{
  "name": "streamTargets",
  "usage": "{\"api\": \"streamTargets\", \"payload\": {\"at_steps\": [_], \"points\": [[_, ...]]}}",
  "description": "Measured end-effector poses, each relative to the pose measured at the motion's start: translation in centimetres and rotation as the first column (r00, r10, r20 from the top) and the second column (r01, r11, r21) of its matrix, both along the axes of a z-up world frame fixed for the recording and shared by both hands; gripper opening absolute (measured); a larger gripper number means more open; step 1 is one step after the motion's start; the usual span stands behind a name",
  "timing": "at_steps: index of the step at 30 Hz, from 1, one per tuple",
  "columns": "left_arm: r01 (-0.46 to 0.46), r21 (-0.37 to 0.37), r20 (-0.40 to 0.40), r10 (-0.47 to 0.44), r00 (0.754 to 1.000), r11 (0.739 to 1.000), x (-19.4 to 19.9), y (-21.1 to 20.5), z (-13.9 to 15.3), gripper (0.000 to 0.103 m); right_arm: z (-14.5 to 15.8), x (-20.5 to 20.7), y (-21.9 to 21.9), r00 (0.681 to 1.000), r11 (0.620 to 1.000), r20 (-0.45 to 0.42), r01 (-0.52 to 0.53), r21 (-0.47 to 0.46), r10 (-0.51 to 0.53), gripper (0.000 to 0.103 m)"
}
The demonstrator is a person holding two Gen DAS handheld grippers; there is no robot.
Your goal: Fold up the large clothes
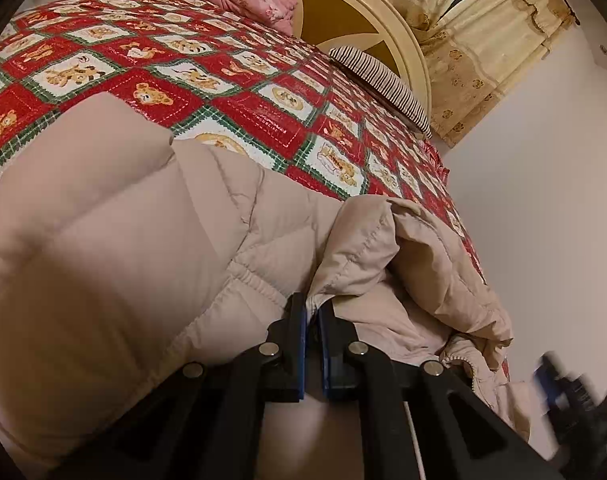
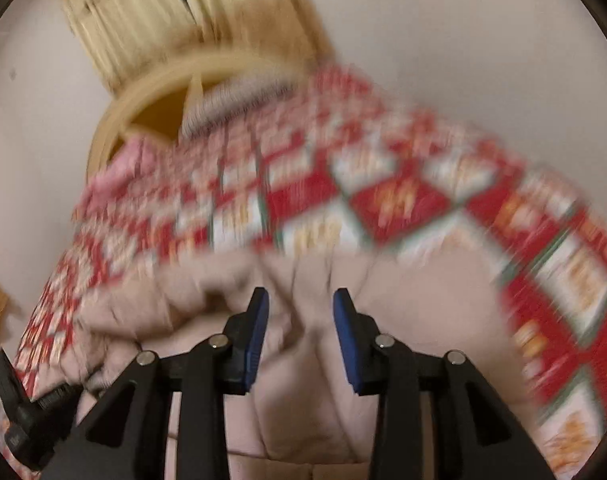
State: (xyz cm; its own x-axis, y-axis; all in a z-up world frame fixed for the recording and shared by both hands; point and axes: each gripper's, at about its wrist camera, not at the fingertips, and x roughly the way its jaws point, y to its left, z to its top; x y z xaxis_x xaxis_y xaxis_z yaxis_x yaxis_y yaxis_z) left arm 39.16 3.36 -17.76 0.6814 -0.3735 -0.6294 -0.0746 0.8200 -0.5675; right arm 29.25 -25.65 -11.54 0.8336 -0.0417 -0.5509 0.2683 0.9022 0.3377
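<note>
Both wrist views look low and close across the jacket (image 1: 115, 240) toward the headboard (image 1: 355, 12).

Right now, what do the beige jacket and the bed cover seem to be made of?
The beige jacket looks like smooth, matte woven shell over padding: stitched puffy panels and an elastic gathered hem suggest this. The bed cover looks like quilted printed cotton, with stitch lines across red and white bear squares; the fibre is uncertain.

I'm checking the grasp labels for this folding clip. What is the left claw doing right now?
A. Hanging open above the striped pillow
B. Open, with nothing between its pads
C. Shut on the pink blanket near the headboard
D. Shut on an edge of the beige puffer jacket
D: in the left wrist view the left claw has its blue pads pressed together on an edge of the beige puffer jacket, which lies on the red patterned quilt.
</note>
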Motion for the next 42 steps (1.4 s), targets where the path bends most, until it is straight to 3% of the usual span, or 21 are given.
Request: {"api": "streamTargets", "payload": {"at_steps": [5,8,10,14,17,19,21,24,27,30,33,34,35,37,42], "points": [[0.001,0.015,-0.001,-0.001,1.000,1.000,-0.2,0.0,0.1,0.007,2.2,7.0,2.8,0.992,0.992,-0.040,-0.122,-0.036,0.121,0.038],[0.003,0.016,0.000,-0.003,1.000,1.000,-0.1,0.0,0.1,0.007,-1.0,10.5,4.7,0.959,0.976,-0.197,-0.215,-0.043,0.203,0.037],[0.005,0.010,0.005,-0.005,1.000,1.000,-0.2,0.1,0.2,0.007,-4.9,11.2,6.4,0.903,0.957,-0.363,-0.278,-0.083,0.231,0.036],[0.007,0.017,0.017,-0.007,1.000,1.000,-0.8,0.2,1.1,0.007,-6.4,9.1,6.1,0.929,0.957,-0.281,-0.275,-0.090,0.240,0.035],[-0.097,0.007,-0.008,0.097,0.995,0.995,-3.2,1.0,2.8,0.007,-6.6,8.9,6.5,0.933,0.953,-0.279,-0.273,-0.131,0.229,0.035],[-0.152,0.014,0.046,0.152,0.987,0.988,-5.4,1.1,4.8,0.007,-6.6,8.9,6.7,0.934,0.952,-0.278,-0.273,-0.142,0.226,0.035],[-0.154,0.035,0.127,0.148,0.981,0.988,-6.4,0.5,6.9,0.007,-6.5,8.7,6.6,0.935,0.953,-0.271,-0.271,-0.136,0.227,0.035],[-0.062,0.112,0.202,0.038,0.979,0.992,-4.3,-2.4,9.6,0.007,-6.4,9.0,6.4,0.938,0.956,-0.259,-0.268,-0.123,0.230,0.035],[0.105,0.213,0.177,-0.145,0.973,0.971,0.6,-6.6,10.7,0.008,-6.3,8.7,6.1,0.943,0.958,-0.238,-0.264,-0.108,0.233,0.035],[0.241,0.311,0.101,-0.284,0.954,0.919,5.2,-10.4,9.0,0.008,-6.3,8.5,5.5,0.948,0.964,-0.212,-0.257,-0.070,0.237,0.035],[0.276,0.433,0.017,-0.313,0.949,0.858,6.9,-12.0,5.3,0.008,-6.3,8.6,5.5,0.949,0.965,-0.208,-0.255,-0.065,0.237,0.035],[0.286,0.418,-0.014,-0.309,0.951,0.862,7.3,-11.6,3.8,0.008,-6.3,8.5,5.5,0.949,0.965,-0.205,-0.256,-0.063,0.238,0.035],[0.294,0.368,-0.019,-0.309,0.951,0.882,7.3,-10.8,2.9,0.008,-6.2,8.5,5.5,0.950,0.964,-0.195,-0.258,-0.061,0.242,0.035],[0.284,0.311,-0.004,-0.297,0.955,0.907,7.0,-9.8,2.2,0.008,-6.1,8.4,5.4,0.952,0.964,-0.184,-0.259,-0.057,0.244,0.035],[0.279,0.418,-0.018,-0.300,0.954,0.864,6.7,-11.4,1.4,0.008,-5.9,8.4,5.6,0.951,0.963,-0.186,-0.262,-0.069,0.245,0.037]]}}
